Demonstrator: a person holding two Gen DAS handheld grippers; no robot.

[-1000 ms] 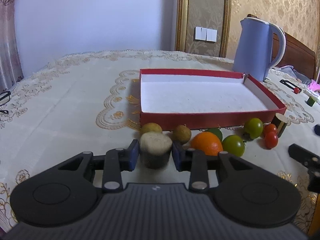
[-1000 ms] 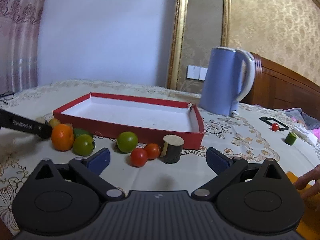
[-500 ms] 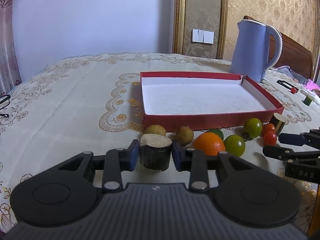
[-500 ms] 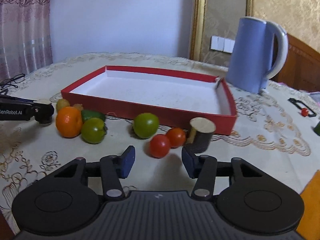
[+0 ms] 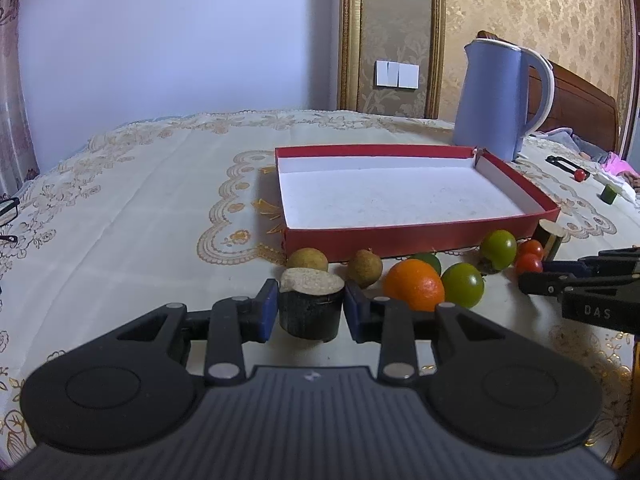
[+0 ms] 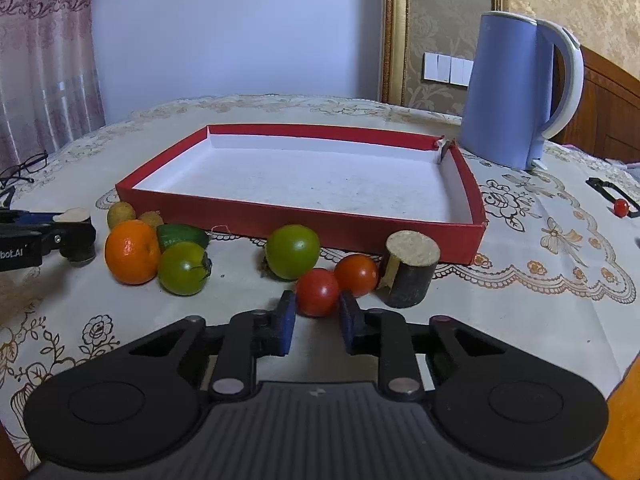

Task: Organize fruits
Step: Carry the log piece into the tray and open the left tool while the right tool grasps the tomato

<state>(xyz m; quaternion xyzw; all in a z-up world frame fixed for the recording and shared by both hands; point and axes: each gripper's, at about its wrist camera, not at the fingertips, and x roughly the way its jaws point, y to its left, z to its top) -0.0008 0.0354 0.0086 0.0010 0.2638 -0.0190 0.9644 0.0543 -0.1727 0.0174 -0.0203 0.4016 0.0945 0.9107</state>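
The left gripper [image 5: 310, 312] clamps a dark stub [image 5: 311, 307]. The right gripper [image 6: 317, 318], jaws just closing, pinches a red tomato [image 6: 317, 292]; the red tray [image 6: 280, 222] lies beyond.

Left gripper [image 5: 311, 312] clamping dark stub [image 5: 311, 304], fruits beside red tray [image 5: 420, 236], kettle [image 5: 496, 100] behind

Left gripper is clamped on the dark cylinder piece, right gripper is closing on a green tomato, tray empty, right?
Not quite. The right wrist view shows the right gripper on a red tomato, not a green one. The left gripper does clamp the dark cylinder piece, and the tray is empty.
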